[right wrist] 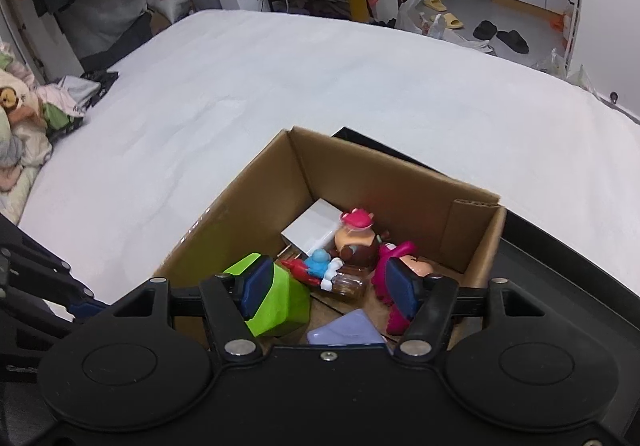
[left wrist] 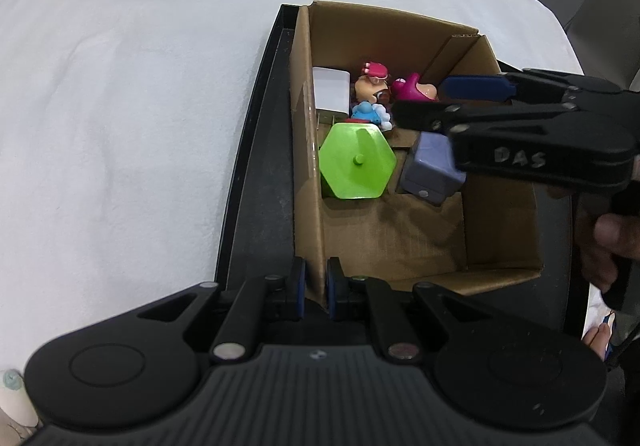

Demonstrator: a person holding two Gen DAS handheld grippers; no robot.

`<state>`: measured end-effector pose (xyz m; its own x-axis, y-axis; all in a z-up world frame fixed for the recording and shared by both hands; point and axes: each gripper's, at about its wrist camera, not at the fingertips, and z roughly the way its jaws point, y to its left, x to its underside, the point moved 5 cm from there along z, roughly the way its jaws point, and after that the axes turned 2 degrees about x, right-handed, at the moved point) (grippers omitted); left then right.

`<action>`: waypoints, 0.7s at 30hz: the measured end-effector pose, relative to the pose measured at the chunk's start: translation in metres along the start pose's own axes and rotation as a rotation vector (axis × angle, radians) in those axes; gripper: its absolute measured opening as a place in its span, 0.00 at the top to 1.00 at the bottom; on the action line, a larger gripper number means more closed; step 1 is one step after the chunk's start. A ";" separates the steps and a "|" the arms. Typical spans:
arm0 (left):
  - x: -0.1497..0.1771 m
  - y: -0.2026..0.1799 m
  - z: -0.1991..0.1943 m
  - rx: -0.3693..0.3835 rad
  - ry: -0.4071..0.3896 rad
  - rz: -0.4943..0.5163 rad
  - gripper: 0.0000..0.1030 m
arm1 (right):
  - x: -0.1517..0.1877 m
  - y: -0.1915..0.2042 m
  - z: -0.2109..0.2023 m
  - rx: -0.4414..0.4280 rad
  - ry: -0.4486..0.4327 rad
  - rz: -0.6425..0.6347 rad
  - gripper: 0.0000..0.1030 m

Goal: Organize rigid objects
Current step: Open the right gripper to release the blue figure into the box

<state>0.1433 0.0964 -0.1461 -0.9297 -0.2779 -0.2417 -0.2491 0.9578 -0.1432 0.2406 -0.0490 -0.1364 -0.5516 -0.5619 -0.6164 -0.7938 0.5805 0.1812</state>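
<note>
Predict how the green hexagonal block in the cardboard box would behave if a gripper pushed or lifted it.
The green hexagonal block looks like stiff moulded plastic, so it probably holds its shape. Its flat facets suggest sliding or tipping, not rolling. The glossy surface may slip between pads.

Left gripper [left wrist: 316, 292] clamped tight, pointing steeply down; right gripper [right wrist: 326, 286] parted, empty.

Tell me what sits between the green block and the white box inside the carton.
In the left wrist view, a small blue toy figure lies between the green block and the white box; no bare carton floor shows there.
</note>
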 end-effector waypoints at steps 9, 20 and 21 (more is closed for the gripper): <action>0.000 0.003 -0.001 0.007 0.000 -0.017 0.90 | -0.008 -0.011 -0.024 -0.012 -0.018 0.045 0.40; 0.004 0.004 -0.014 -0.008 -0.043 -0.018 0.87 | 0.001 -0.016 -0.042 -0.008 0.000 0.101 0.25; 0.004 0.004 -0.015 -0.008 -0.050 -0.015 0.87 | 0.003 -0.016 -0.045 -0.006 -0.002 0.109 0.23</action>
<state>0.1340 0.1001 -0.1329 -0.9112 -0.2953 -0.2871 -0.2654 0.9541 -0.1391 0.2404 -0.0863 -0.1070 -0.6339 -0.4946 -0.5946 -0.7310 0.6343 0.2517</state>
